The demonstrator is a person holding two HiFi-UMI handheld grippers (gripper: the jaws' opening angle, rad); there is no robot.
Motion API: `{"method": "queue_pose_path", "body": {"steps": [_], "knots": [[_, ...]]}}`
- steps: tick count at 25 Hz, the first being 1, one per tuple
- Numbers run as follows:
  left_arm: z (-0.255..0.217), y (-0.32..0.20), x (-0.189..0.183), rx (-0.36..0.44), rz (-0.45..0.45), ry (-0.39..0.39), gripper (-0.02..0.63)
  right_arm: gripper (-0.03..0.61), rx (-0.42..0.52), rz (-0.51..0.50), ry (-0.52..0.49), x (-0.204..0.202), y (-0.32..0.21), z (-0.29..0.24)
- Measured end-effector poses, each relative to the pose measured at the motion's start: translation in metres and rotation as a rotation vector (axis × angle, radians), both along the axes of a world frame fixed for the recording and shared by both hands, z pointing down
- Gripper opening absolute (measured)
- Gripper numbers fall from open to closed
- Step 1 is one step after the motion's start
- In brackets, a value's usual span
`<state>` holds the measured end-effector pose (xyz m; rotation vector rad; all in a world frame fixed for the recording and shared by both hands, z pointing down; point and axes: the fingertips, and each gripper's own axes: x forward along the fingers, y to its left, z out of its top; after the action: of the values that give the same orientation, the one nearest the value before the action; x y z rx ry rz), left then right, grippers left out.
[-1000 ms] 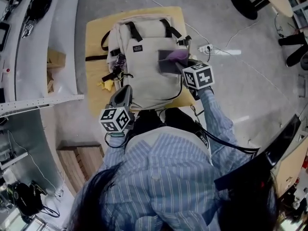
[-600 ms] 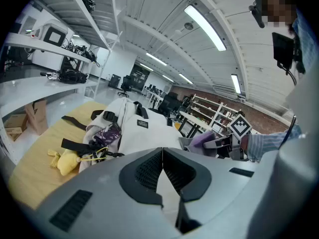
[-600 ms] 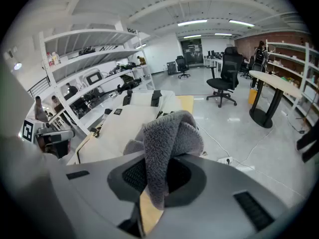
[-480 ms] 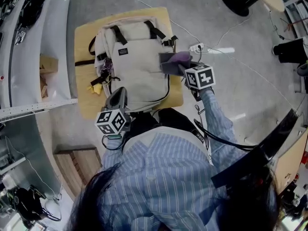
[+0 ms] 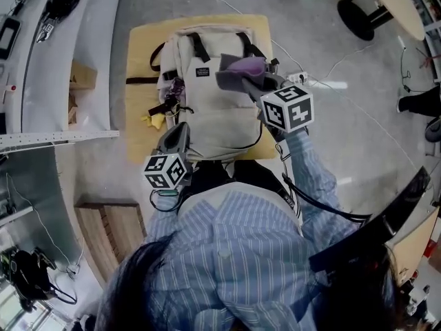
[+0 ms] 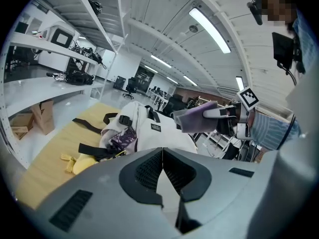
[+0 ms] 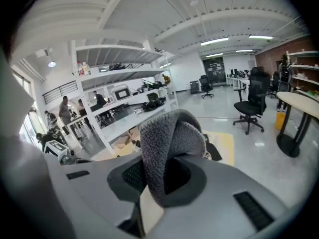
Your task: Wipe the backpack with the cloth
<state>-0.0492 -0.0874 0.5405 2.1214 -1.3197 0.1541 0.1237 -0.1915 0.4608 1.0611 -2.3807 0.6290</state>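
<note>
Right gripper [image 7: 158, 183] clamped on folded grey cloth [image 7: 167, 143], shelves [image 7: 119, 83] behind

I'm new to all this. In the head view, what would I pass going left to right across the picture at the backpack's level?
Cardboard box → yellow mat → backpack → cloth held over its right side → power strip → black table base.

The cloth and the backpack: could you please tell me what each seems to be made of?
The cloth looks like soft grey microfibre or terry, though I can't say which: its surface is a dense, nubbly pile and it folds limply. The backpack looks like matte beige woven fabric, possibly canvas or nylon, since it sags and creases. Its straps look like black webbing.
</note>
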Motion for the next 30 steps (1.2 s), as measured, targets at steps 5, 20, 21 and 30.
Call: {"method": "queue_pose_path", "body": {"steps": [5,20,21,30], "knots": [[-0.001,-0.002,-0.041,-0.001,-0.036,-0.008,0.005,0.049,0.002,-0.128,-0.011,-0.096,-0.017,0.003],[0.014,0.004,-0.118,-0.036,-0.135,-0.01,0.005,0.049,-0.069,-0.266,0.105,-0.207,-0.033,0.069],[0.015,0.003,-0.116,-0.036,-0.128,-0.011,0.005,0.049,-0.071,-0.253,0.121,-0.2,-0.035,0.073],[0.012,-0.007,-0.088,-0.025,-0.069,-0.014,0.005,0.049,-0.108,-0.091,0.102,-0.11,-0.042,0.079]]}}
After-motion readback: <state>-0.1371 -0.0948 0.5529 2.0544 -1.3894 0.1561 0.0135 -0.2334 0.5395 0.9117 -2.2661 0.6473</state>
